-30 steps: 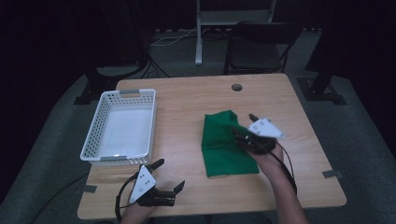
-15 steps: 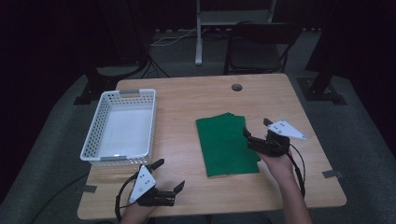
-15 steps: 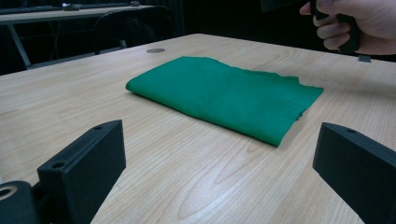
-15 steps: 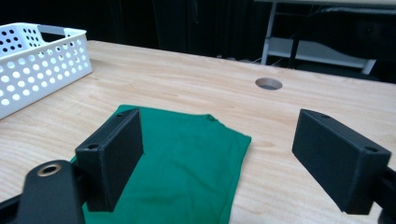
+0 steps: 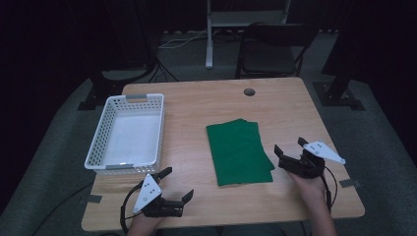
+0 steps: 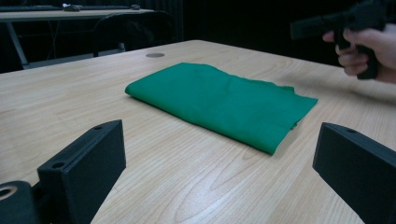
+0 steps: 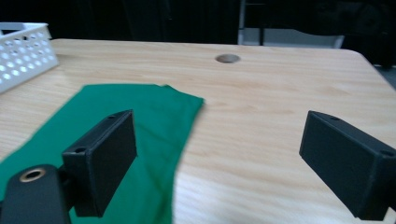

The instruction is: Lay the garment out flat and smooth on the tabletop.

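Observation:
A folded green cloth (image 5: 238, 151) lies flat in the middle of the wooden table (image 5: 196, 105). My right gripper (image 5: 289, 146) hovers just right of the cloth's near right corner. It is open, its jaws have just been opening, and nothing is between them. In the right gripper view the cloth (image 7: 116, 140) lies under the left jaw of the right gripper (image 7: 219, 126). My left gripper (image 5: 178, 183) rests open near the front edge, left of the cloth. From the left gripper (image 6: 222, 140), the cloth (image 6: 219, 100) lies ahead, with the right gripper (image 6: 327, 23) beyond it.
A white plastic basket (image 5: 98, 142) stands on the table's left side, and its corner (image 7: 23, 51) shows in the right gripper view. A round cable hole (image 5: 249, 92) sits near the far edge. A dark chair (image 5: 273, 49) stands behind the table.
The right gripper has let go of the cloth and drawn back to the right and toward the near edge. The cloth's raised fold has settled flat. The left gripper has stayed put.

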